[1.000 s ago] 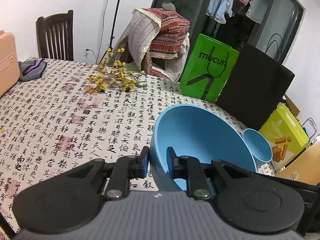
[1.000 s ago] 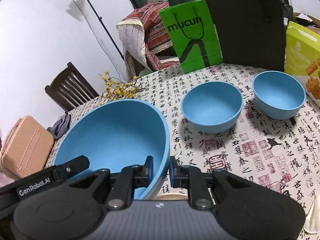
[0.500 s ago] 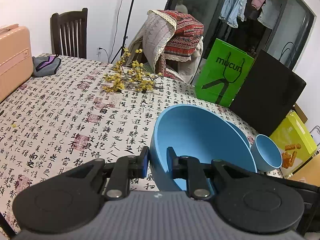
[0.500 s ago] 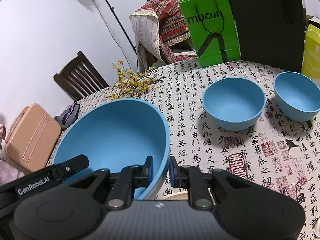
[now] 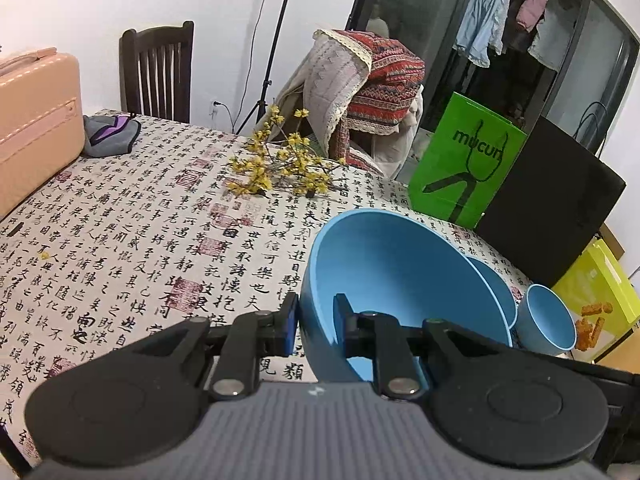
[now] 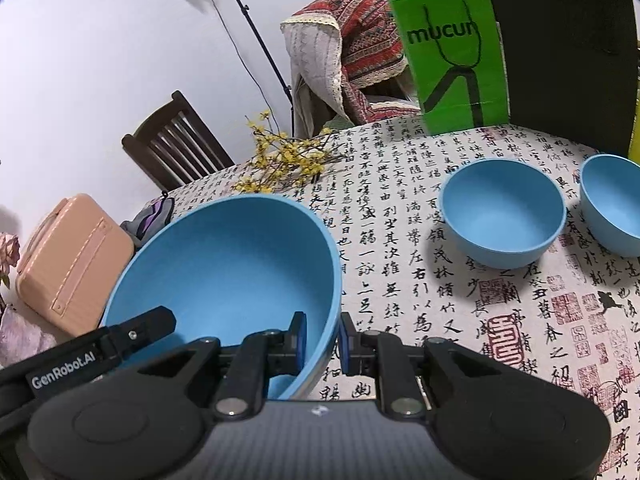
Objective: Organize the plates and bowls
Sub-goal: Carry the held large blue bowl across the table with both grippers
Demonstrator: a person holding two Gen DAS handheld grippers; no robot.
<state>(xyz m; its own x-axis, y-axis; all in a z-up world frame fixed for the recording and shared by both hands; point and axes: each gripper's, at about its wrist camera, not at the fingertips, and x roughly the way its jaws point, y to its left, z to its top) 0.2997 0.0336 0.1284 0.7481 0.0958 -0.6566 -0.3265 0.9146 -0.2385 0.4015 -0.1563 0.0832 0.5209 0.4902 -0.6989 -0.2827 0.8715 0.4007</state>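
A table (image 6: 420, 280) with a calligraphy-print cloth. On it: two small blue bowls (image 6: 502, 212), yellow flower sprigs (image 5: 280, 168), a peach case (image 5: 36, 120)

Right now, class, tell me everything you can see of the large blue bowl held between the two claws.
The large blue bowl is plain matte light blue, plastic-looking, round, deep, thin-rimmed and empty. It is tilted, seemingly lifted off the patterned tablecloth. The left claw pinches one side of its rim, one finger inside and one outside; the right claw is shut on the opposite side in the same way. Two smaller blue bowls stand apart from it.
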